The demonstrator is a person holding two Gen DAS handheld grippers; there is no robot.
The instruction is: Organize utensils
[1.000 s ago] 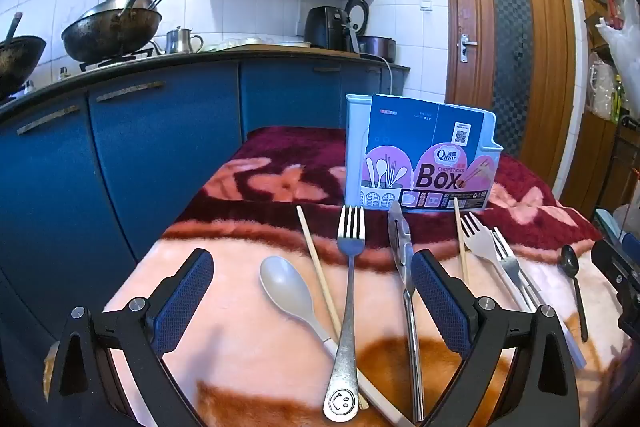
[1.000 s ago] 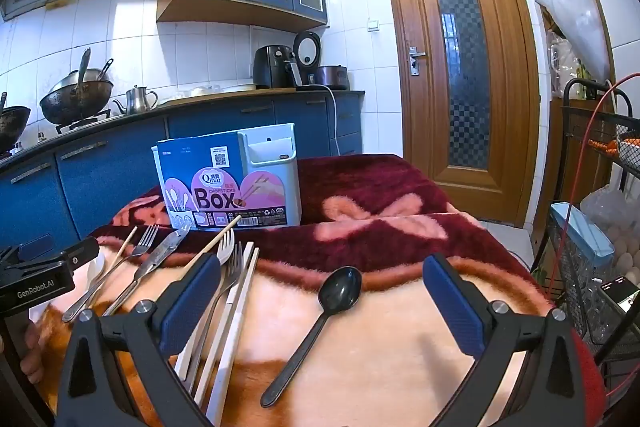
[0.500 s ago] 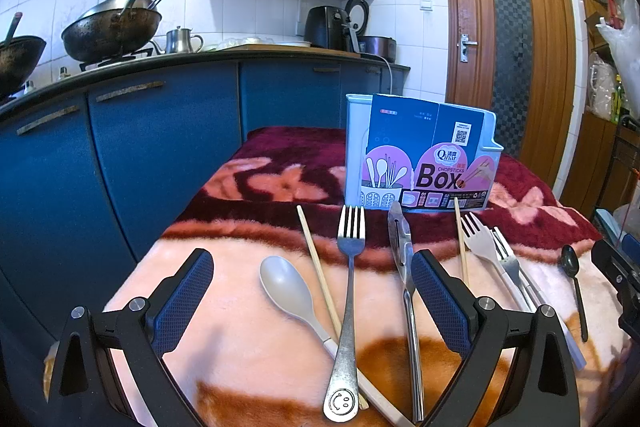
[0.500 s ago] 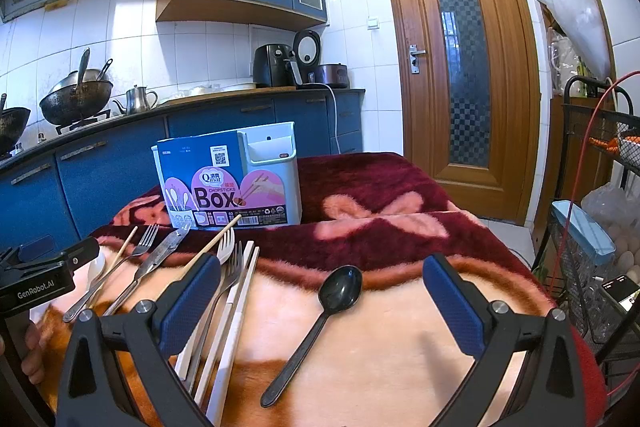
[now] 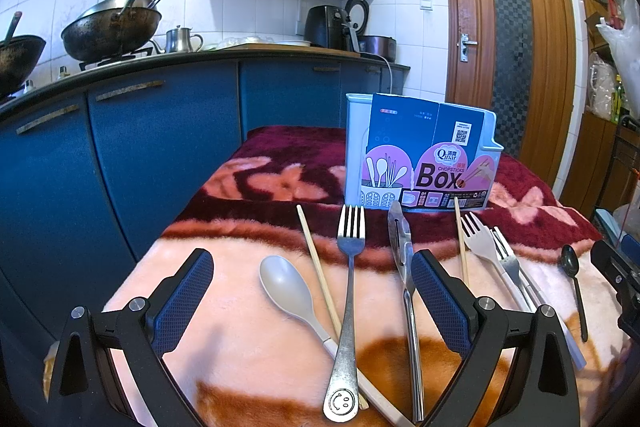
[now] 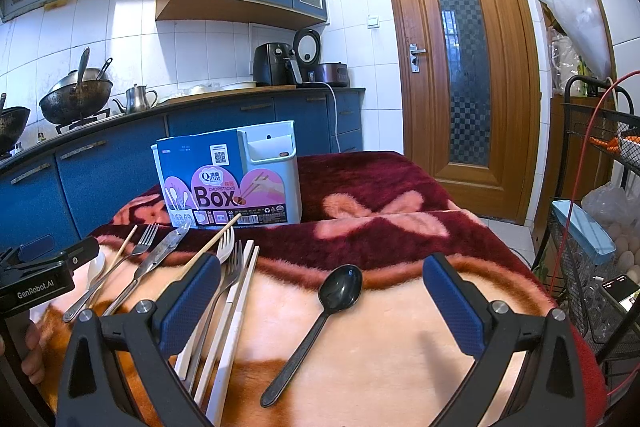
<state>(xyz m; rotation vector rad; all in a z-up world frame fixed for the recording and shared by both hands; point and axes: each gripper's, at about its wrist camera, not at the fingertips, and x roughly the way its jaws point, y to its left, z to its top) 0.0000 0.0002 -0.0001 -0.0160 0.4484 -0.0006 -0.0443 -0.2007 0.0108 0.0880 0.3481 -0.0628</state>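
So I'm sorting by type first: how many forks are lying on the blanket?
3. A metal fork with a smiley on its handle lies left of the knife. A pale fork and a metal fork lie together further right. None seems hidden.

3 forks, 2 spoons, 2 wooden chopsticks, 1 box

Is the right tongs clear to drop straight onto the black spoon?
Probably yes. The right tongs stand open with the black spoon lying alone between their fingers; the white utensils lie apart beside it.
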